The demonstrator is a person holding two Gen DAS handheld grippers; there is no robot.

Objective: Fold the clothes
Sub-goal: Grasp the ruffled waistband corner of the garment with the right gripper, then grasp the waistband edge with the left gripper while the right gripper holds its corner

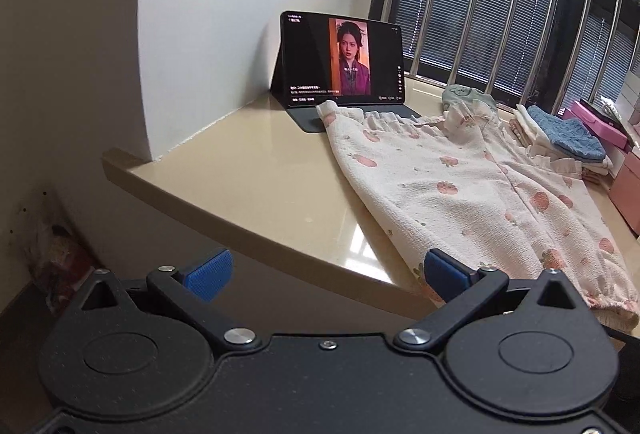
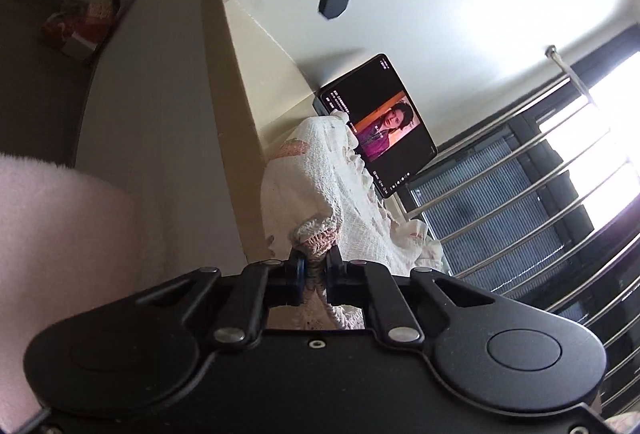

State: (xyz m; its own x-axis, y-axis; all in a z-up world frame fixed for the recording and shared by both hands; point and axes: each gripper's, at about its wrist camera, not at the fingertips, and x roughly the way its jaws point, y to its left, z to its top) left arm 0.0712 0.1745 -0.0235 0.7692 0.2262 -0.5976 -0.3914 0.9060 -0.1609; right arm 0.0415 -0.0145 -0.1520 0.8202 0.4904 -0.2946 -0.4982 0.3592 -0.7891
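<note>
Right tool [image 2: 316, 268] clamped on gathered cuff of strawberry-print garment [image 1: 480, 193] spread across worktop [image 1: 248, 169], left tool [image 1: 328, 274] apart at its edge; fabric looks light, soft, limp, best gripped at hems.

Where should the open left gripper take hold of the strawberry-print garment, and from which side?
A judgement: the left gripper could pinch the strawberry-print garment at its gathered hem by the ledge's near edge, coming from the front. That corner overhangs slightly, so a finger can slip underneath. The right gripper already grips another gathered edge.
</note>
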